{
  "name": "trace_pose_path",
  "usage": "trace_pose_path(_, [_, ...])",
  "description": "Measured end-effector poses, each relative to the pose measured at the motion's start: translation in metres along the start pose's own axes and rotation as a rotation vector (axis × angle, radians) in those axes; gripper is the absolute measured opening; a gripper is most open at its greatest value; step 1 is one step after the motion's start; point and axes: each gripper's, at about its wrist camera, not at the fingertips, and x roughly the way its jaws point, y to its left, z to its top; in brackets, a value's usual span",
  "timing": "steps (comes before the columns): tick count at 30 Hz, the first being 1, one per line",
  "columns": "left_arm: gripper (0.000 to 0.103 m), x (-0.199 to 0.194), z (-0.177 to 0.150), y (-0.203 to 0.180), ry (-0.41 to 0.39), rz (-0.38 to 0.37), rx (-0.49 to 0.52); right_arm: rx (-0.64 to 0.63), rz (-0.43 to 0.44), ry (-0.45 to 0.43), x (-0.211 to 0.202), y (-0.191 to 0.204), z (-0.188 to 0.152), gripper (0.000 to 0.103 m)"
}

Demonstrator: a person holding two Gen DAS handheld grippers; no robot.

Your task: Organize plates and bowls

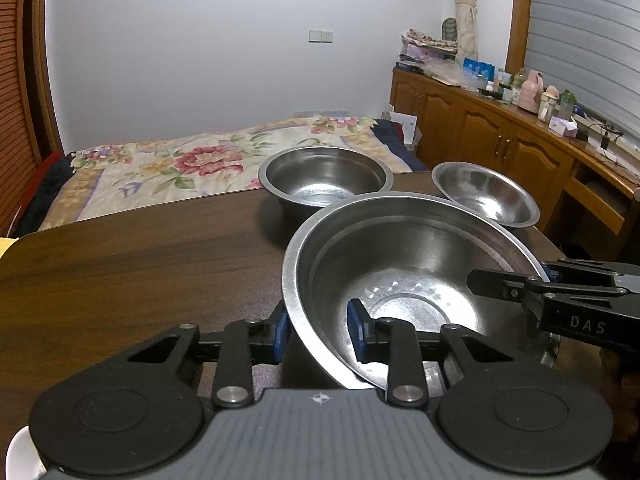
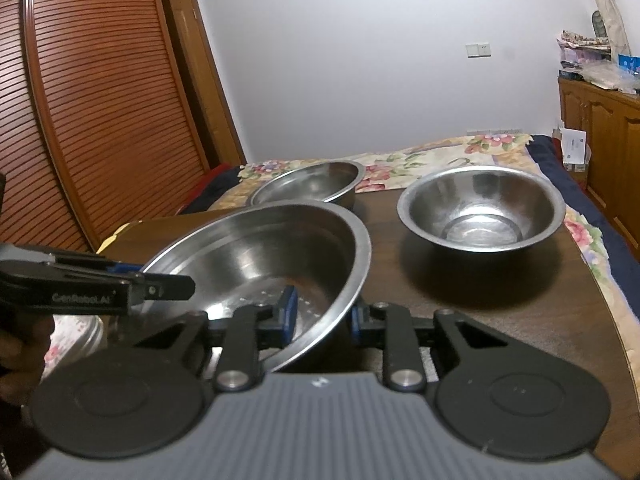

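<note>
The large steel bowl [image 1: 412, 280] is seen nearest the lens, held tilted above the dark wooden table [image 1: 140, 260] by both grippers at once. Its left rim is straddled by the left gripper [image 1: 320, 330], whose blue-padded fingers [image 1: 358, 334] are closed on the wall, one pad inside and one outside. The opposite rim is clamped in the same way by the right gripper [image 2: 324, 314], one pad inside the bowl and one outside. Two smaller steel bowls are set upright farther back on the table: a deep straight-sided bowl [image 1: 324, 180] and a flared bowl [image 1: 486, 194], near each other but apart. A floral bedspread [image 1: 180, 168] is seen beyond the table edge.
</note>
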Motion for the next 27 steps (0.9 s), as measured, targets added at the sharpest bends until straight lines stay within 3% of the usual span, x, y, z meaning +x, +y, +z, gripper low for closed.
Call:
trace_pose_path(12, [0.029, -0.007, -0.003, -0.002, -0.003, -0.008, 0.003, 0.016, -0.001, -0.001, -0.001, -0.002, 0.0, 0.025])
trace_pose_path(27, [0.029, -0.045, -0.011, -0.006, -0.048, -0.014, 0.022, 0.005, 0.004, -0.025, -0.026, 0.01, -0.002, 0.025])
